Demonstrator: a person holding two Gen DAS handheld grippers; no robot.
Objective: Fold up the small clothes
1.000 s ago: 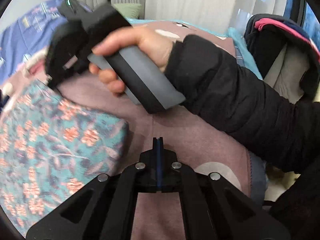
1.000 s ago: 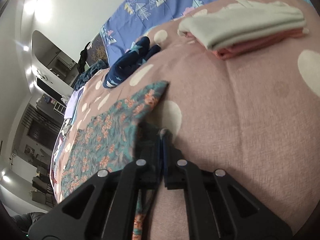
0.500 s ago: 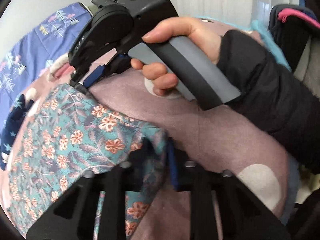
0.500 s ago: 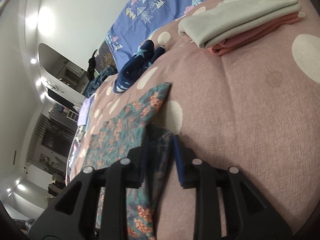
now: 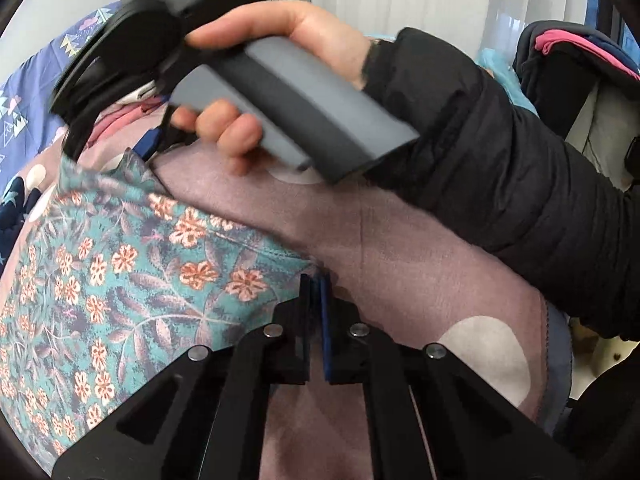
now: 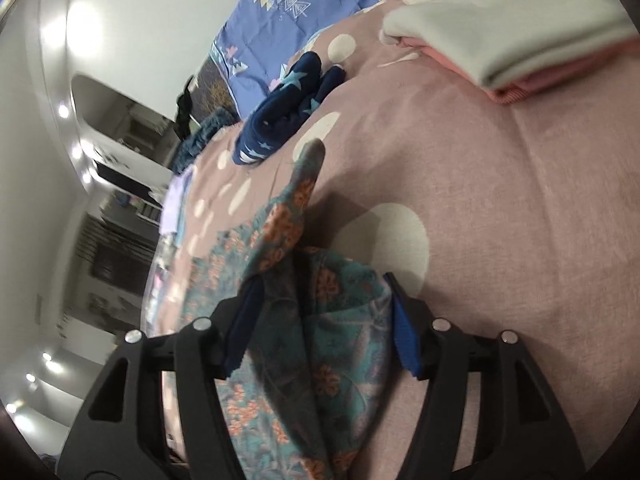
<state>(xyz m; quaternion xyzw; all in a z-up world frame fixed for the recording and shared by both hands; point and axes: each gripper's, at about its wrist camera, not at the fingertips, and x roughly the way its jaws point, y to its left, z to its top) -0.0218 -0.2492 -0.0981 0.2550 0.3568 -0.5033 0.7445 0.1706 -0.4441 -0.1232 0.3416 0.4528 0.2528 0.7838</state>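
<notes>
Even indoor light, fisheye-bent edges (dark corners), motion blur throughout.

Black gripper (image 5: pixel 316 296) linkages with silver screws, blue-edged fingers (image 6: pixel 404 340); bare-skinned hand (image 5: pixel 280 60), black puffy sleeve (image 5: pixel 500 152)

A floral garment (image 5: pixel 120 272) lies spread on the bed (image 5: pixel 420 280), filling the left half of the left wrist view. The left gripper (image 5: pixel 316 300) sits at the garment's near right corner, and the right gripper (image 6: pixel 320 320) straddles a bunched fold of it at its far corner. Beyond the garment lies a star-print garment (image 6: pixel 288 116). To the right of that rests a stack of folded clothes (image 6: pixel 500 40). A quilt (image 6: pixel 304 4) lies behind both.
</notes>
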